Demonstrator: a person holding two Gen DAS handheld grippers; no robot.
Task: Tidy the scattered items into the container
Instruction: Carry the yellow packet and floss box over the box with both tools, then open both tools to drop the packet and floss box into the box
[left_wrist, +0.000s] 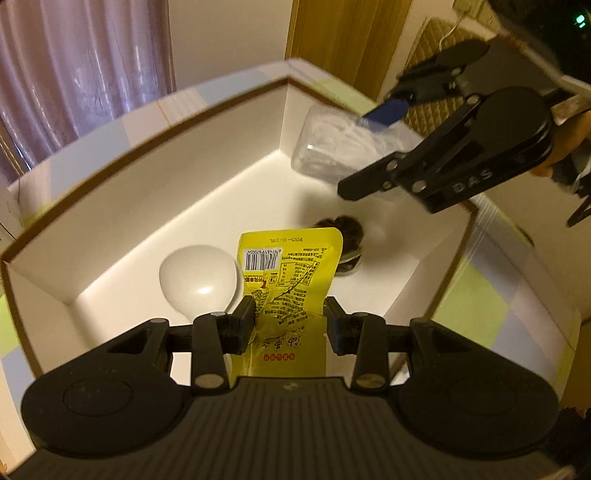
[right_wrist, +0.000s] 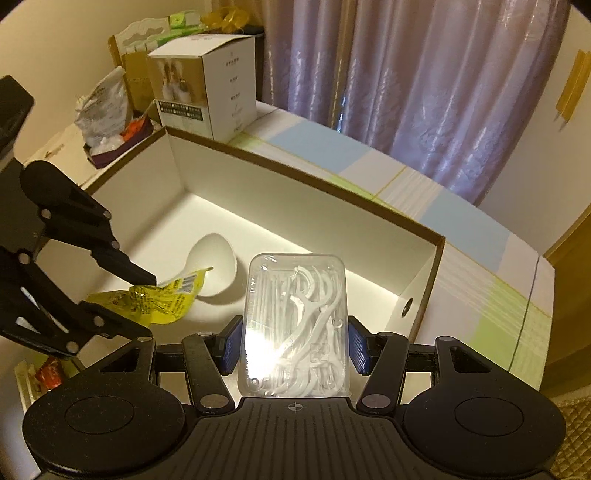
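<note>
Container: one white box (left_wrist: 155, 192), holding one white spoon (left_wrist: 197, 278) and one dark hair tie (left_wrist: 347, 236).
Left claw (left_wrist: 290, 325): clamping one yellow packet (left_wrist: 291, 273) above the box floor.
Right claw (right_wrist: 295, 343): gripping one clear floss-pick case (right_wrist: 295, 325) over the box.

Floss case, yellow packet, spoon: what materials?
Floss case: clear hard plastic, glossy; white picks show through, with glare.
Yellow packet: thin printed film, plastic or foil; creased and shiny.
Spoon: smooth glossy white, ceramic or melamine; can't tell which.
</note>
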